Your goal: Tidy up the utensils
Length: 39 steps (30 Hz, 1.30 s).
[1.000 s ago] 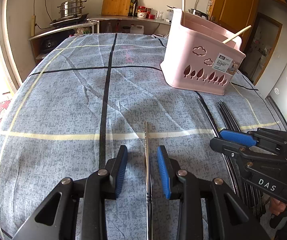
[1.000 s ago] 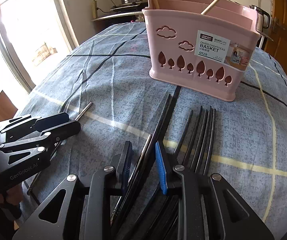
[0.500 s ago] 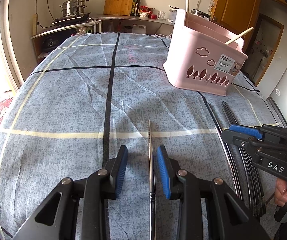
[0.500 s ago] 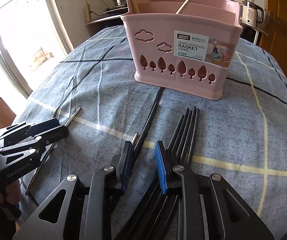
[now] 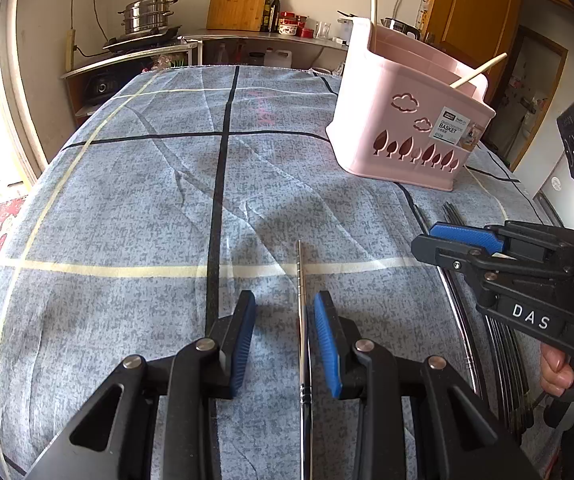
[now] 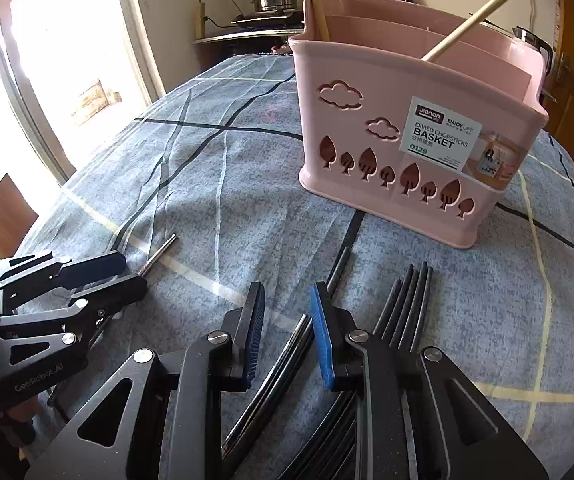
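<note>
Steel chopstick [image 5: 302, 320] lies between the left gripper's [image 5: 285, 332] parted jaws, the right gripper's [image 6: 287, 332] likewise apart over dark chopsticks [image 6: 403, 304]; either closing could grab several or none.

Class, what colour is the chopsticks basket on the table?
Pink, with tree and cloud cut-outs; the basket shows best in the right wrist view.

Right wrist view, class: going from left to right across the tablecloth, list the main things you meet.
Left gripper → lone metal chopstick → right gripper → fanned black chopsticks; behind these, the pink basket stands further back.
</note>
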{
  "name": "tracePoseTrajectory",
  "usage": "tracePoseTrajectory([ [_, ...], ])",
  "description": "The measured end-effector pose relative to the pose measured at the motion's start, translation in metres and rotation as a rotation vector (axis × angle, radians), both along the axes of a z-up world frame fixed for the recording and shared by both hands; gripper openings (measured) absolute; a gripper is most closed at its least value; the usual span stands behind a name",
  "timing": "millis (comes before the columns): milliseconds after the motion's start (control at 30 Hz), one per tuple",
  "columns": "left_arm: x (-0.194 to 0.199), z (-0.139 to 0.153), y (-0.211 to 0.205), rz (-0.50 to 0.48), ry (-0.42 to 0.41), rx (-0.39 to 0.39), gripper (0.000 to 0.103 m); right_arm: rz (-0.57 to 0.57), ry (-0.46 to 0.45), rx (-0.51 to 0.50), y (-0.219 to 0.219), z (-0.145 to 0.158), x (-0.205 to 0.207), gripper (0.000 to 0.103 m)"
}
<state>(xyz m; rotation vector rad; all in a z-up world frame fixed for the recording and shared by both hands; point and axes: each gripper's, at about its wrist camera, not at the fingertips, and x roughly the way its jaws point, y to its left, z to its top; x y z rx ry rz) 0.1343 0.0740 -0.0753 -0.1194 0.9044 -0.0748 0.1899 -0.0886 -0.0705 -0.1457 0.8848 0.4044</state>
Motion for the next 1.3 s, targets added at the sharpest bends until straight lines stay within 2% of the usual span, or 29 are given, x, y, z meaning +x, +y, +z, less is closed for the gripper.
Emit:
tracePoseTrajectory([
  [100,0.001,0.000,0.000,0.000,-0.002,0.004,0.032,0.003,0.001,-0.039,0.004,-0.003,0.005,0.025],
  [233,0.000,-0.001,0.000,0.000,-0.003,0.003,0.032,-0.040,0.038,-0.039,-0.006,-0.005,0.012,0.025],
  [333,0.000,-0.001,0.001,0.000,-0.004,0.004,0.032,-0.048,0.028,-0.017,-0.010,0.001,0.012,0.025],
  [400,0.001,-0.001,0.000,0.001,-0.004,0.008,0.032,-0.013,-0.002,0.041,-0.009,0.016,0.010,0.025],
  [467,0.001,-0.001,0.001,0.002,-0.003,0.009,0.032,0.009,-0.005,0.048,-0.003,0.022,0.013,0.025],
  [567,0.001,-0.001,0.001,0.002,-0.001,0.007,0.032,0.009,0.067,0.055,0.006,0.010,0.025,0.025],
  [633,0.001,0.000,0.001,0.001,0.000,0.004,0.032,-0.031,0.111,0.043,-0.002,-0.003,0.029,0.024],
  [733,0.001,0.000,0.001,0.001,0.000,0.005,0.032,-0.064,0.127,0.083,-0.019,-0.002,0.028,0.025],
  [867,0.001,0.000,0.001,0.004,0.001,0.013,0.032,-0.072,0.141,0.080,-0.028,-0.003,0.017,0.025],
  [1200,0.027,0.002,-0.013,-0.060,0.073,0.120,0.032,-0.065,0.104,-0.012,-0.006,-0.005,0.002,0.024],
  [1267,0.031,0.002,-0.015,-0.073,0.079,0.135,0.033,-0.061,0.089,-0.034,-0.004,-0.005,-0.001,0.022],
  [1300,0.032,0.002,-0.016,-0.076,0.080,0.136,0.033,-0.062,0.081,-0.042,-0.002,-0.005,-0.002,0.017],
])
